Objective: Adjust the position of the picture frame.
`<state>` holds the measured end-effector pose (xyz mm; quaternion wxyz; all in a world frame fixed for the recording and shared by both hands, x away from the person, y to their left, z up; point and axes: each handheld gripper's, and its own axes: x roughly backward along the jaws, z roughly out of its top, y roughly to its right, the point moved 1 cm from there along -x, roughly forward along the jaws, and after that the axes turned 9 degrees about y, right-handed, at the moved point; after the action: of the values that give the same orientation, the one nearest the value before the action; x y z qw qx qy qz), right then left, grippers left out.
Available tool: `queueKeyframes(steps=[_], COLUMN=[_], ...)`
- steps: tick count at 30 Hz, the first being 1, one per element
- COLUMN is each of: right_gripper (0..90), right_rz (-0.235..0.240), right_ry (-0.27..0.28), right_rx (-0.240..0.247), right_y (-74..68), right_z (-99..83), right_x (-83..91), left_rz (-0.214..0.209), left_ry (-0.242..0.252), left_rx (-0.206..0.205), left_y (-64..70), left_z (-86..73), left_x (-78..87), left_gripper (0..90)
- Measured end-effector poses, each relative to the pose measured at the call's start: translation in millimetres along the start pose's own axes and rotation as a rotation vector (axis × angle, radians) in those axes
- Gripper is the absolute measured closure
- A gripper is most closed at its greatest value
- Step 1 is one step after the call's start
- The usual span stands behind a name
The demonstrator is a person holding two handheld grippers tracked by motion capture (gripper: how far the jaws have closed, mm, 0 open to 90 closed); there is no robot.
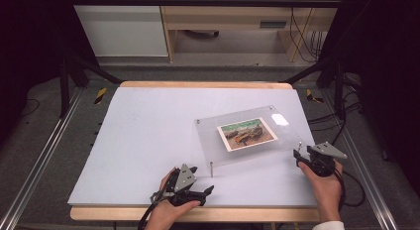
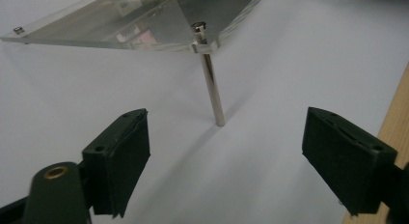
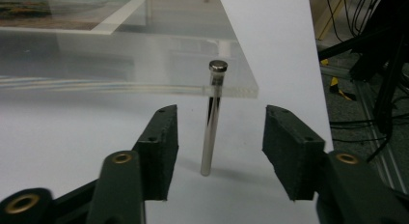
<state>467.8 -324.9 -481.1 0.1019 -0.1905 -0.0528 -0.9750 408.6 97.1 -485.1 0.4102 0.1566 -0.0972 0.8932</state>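
A clear acrylic frame (image 1: 247, 136) with a landscape picture (image 1: 246, 134) inside stands raised on thin metal legs over the white table (image 1: 148, 136). My left gripper (image 1: 203, 190) is open near the front edge, a short way before the frame's front-left leg (image 2: 212, 84). My right gripper (image 1: 298, 155) is open at the frame's front-right corner, its jaws on either side of that corner's leg (image 3: 211, 122) without touching it. The acrylic frame's edge (image 3: 144, 89) hangs just above the jaws.
The white board lies on a wooden table whose edge (image 1: 198, 214) runs along the front. Metal rails (image 1: 44, 150) flank both sides. Cables (image 1: 356, 185) trail at the right. A wooden cabinet (image 1: 237, 22) stands beyond the table.
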Motion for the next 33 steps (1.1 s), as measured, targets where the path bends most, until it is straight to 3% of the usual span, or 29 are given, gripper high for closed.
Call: queueKeyframes(steps=[1, 12, 16, 25, 26, 33], right_gripper=[54.7, 73.5, 83.7, 84.8, 84.7, 84.7], right_rz=[0.017, 0.076, 0.089, 0.091, 0.091, 0.093], right_ry=[0.001, 0.038, 0.050, 0.051, 0.050, 0.050], right_rx=[-0.002, -0.028, -0.046, -0.062, -0.063, -0.071], right_y=[0.5, 2.8, 4.6, 5.2, 5.2, 5.6], right_z=[0.0, 2.9, 2.6, 2.5, 2.6, 3.3], right_x=[-5.5, -15.8, -18.4, -17.8, -17.6, -17.5], left_rz=[0.002, 0.009, 0.016, 0.008, 0.009, 0.029], left_ry=[0.002, 0.014, 0.019, 0.013, 0.025, 0.067], left_rx=[0.002, 0.041, 0.057, 0.087, 0.110, 0.132], left_y=[1.3, 6.7, 7.1, 1.1, -0.7, -2.7], left_z=[0.6, 3.0, 3.5, 7.0, 8.3, 11.3], left_x=[-0.5, -0.7, -1.8, -17.2, -22.5, -29.3], left_gripper=[20.9, 27.1, 33.4, 51.1, 54.8, 63.8])
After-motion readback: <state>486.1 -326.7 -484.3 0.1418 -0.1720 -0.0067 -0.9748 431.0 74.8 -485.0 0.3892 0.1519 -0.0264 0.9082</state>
